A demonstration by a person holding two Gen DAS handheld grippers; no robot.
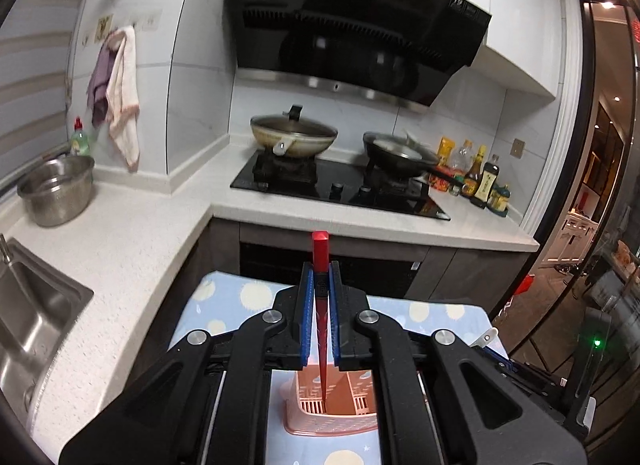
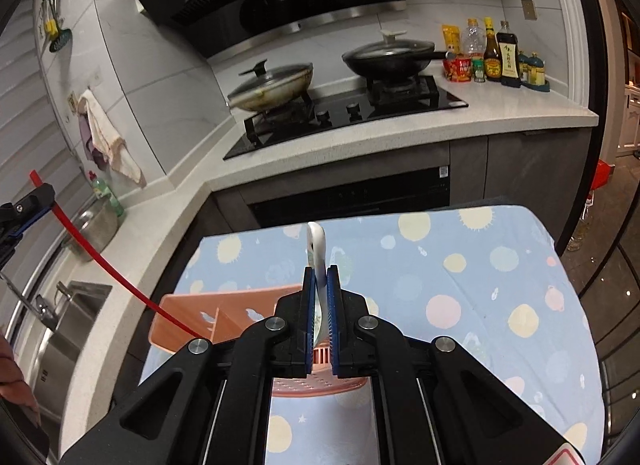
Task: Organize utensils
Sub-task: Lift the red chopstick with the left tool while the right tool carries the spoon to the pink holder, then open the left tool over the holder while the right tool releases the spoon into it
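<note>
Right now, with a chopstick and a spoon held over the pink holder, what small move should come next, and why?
Probably lower the left tool a little: its red chopstick already has its tip inside the pink holder. The right tool's white spoon can follow.

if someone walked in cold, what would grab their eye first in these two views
Probably the long red chopstick clamped in the left gripper, its tip reaching down into the pink slotted plastic utensil basket. Next, the white ceramic spoon gripped upright in the right gripper, over the blue cloth with pastel dots. Behind, two lidded woks sit on the black gas hob.
</note>
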